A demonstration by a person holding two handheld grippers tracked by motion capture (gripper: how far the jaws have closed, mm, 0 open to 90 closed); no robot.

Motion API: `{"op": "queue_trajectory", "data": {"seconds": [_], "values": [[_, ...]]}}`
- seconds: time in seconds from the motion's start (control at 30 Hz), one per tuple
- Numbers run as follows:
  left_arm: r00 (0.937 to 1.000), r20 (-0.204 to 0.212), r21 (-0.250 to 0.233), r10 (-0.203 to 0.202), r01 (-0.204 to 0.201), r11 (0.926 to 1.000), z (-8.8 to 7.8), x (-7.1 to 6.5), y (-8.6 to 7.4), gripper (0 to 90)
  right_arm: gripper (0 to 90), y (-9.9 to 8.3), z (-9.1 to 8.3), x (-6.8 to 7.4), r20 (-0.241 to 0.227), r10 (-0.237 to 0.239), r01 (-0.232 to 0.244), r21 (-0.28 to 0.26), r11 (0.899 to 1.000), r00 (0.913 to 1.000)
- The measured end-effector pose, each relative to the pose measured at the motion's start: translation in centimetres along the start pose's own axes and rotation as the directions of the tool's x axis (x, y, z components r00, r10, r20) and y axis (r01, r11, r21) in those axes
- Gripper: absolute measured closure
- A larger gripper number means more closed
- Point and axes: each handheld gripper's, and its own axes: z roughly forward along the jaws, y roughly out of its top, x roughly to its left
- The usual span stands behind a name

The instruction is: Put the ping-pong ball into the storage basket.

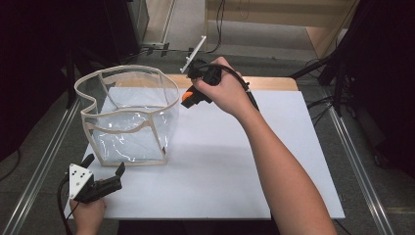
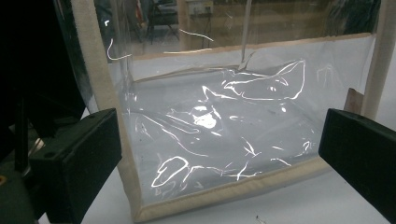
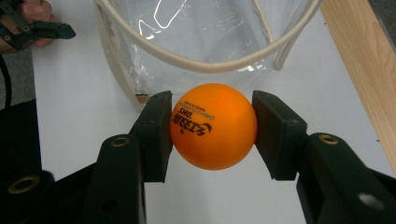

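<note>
The right tongs [image 3: 212, 128] are clenched on an orange ball [image 3: 213, 126], one black jaw pressed to each side of it, with dark printed lettering on the ball's face turned toward the right gripper view. In the high view the right tongs [image 1: 187, 98] hold the ball [image 1: 186, 96] just beside the clear bag's [image 1: 128, 115] far right corner, level with its cream rim and outside it. From the right gripper view the bag's rim [image 3: 205, 63] curves just beyond the ball, and the white counter [image 3: 65, 84] lies below.

The clear bag stands upright on the white counter [image 1: 220, 161], its mouth open upward, its plastic walls creased and catching the light, its edges bound in cream tape.

The left tongs [image 1: 103, 169] sit near the bag's near left corner, just off its base, with the jaws released and nothing between them. In the left gripper view the left tongs [image 2: 219, 149] show their two black jaws standing wide apart at either side, framing the bag's [image 2: 224, 121] near wall without touching it.

A wooden strip [image 1: 266, 83] runs along the counter's far edge, beyond the bag.
</note>
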Motion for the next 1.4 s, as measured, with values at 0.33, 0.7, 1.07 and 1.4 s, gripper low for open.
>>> {"op": "queue_trajectory", "data": {"seconds": [0.33, 0.7, 1.07, 1.4], "values": [[1.0000, -0.001, 0.003, 0.003, -0.003, 1.0000, 0.0, 0.0, 0.0, 0.0, 48.3, 1.3, -1.2, 0.5, 0.011, -0.022, 0.022, -0.006, 1.000, 0.9997], [1.0000, -0.001, 0.006, 0.005, -0.005, 1.0000, 0.0, 0.0, 0.0, 0.0, 48.3, 2.4, -1.5, 0.9, 0.009, -0.041, 0.041, -0.017, 0.999, 0.9991], [1.0000, 0.000, 0.006, 0.005, -0.005, 1.0000, 0.0, 0.0, 0.0, 0.0, 48.3, 3.4, -1.2, 1.2, 0.007, -0.051, 0.052, -0.016, 0.999, 0.9987], [1.0000, 0.000, 0.007, 0.005, -0.005, 1.0000, 0.0, 0.0, 0.0, 0.0, 48.3, 4.1, -0.4, 1.3, 0.001, -0.057, 0.057, -0.021, 0.998, 0.9984]]}}
